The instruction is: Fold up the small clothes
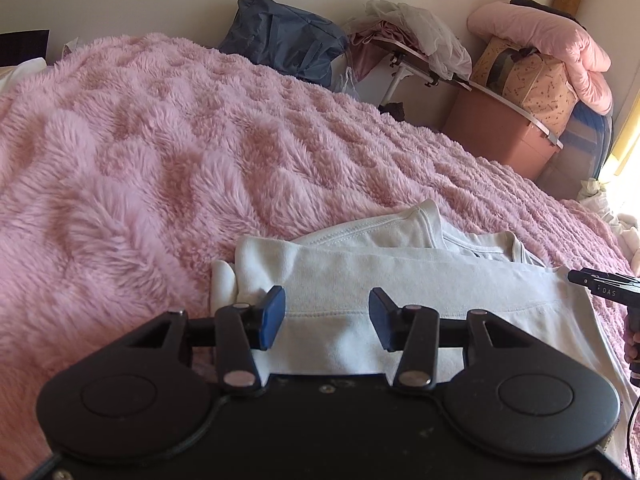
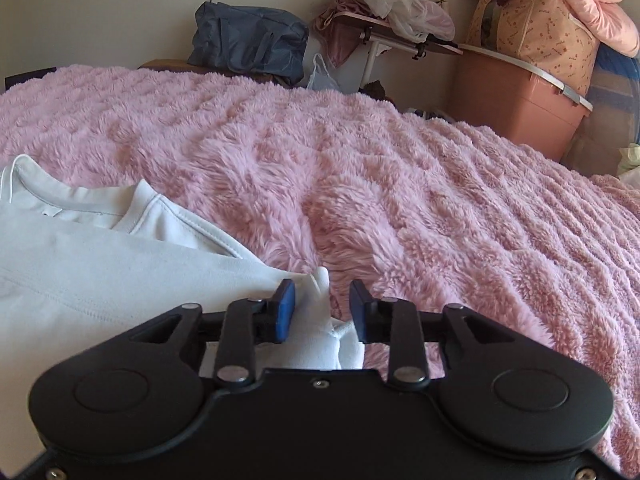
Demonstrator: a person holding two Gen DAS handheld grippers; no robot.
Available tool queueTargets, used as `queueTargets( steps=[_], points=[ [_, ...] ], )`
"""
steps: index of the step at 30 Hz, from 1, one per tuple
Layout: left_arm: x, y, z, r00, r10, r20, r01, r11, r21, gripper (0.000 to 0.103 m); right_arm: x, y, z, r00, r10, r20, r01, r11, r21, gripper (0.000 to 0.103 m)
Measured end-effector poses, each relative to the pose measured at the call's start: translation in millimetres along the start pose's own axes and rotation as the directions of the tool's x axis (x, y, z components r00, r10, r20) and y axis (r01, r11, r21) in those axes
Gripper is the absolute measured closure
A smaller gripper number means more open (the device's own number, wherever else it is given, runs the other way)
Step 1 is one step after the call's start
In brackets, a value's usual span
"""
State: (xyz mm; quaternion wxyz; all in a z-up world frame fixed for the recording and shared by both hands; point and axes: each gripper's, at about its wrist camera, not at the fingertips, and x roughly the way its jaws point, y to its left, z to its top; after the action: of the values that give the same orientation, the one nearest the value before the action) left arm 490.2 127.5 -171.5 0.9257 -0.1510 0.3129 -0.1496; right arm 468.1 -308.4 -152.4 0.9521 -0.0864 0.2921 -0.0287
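A white garment (image 1: 400, 280) lies folded on the pink fluffy blanket (image 1: 180, 152), its neckline (image 1: 496, 246) toward the far side. My left gripper (image 1: 328, 316) hovers over the garment's near left part, blue pads wide apart, the cloth lying flat beneath them. In the right wrist view the garment (image 2: 100, 264) fills the lower left. My right gripper (image 2: 323, 312) stands open at its right corner (image 2: 322, 280). A bunched bit of white cloth rises between the pads without being pressed. The right tool's black frame (image 1: 604, 286) shows at the left view's right edge.
Pink blanket (image 2: 400, 184) covers the bed all around the garment. Beyond the far edge stand a blue bag (image 2: 248, 40), a small side table with cloths (image 2: 392, 32), a brown storage box (image 2: 516, 100), a patterned bag (image 2: 536, 24) and a pink quilt (image 1: 560, 40).
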Motion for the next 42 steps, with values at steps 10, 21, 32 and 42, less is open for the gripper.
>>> queueTargets(
  steps=[10, 21, 32, 42],
  points=[
    [-87.5, 15.8, 2.6, 1.0, -0.015, -0.012, 0.015, 1.0, -0.005, 0.055, -128.8, 53.1, -17.6, 0.979, 0.189, 0.08, -0.182, 0.98, -0.084, 0.059],
    [-110.3, -9.1, -79.4, 0.986, -0.058, -0.156, 0.06, 0.998, 0.004, 0.054, -114.3, 142.4, -18.4, 0.985, 0.168, 0.042, -0.162, 0.981, -0.108, 0.061],
    [-109.6, -11.3, -83.8, 0.986, 0.001, -0.165, 0.008, 0.998, 0.057, 0.053, -89.5, 116.7, -44.1, 0.997, 0.063, -0.048, -0.065, 0.997, -0.043, 0.056],
    [-101.6, -17.0, -82.5, 0.983, 0.03, -0.184, -0.009, 0.993, 0.116, 0.052, -59.3, 139.8, 18.5, 0.997, 0.08, 0.019, -0.079, 0.997, -0.021, 0.055]
  ],
)
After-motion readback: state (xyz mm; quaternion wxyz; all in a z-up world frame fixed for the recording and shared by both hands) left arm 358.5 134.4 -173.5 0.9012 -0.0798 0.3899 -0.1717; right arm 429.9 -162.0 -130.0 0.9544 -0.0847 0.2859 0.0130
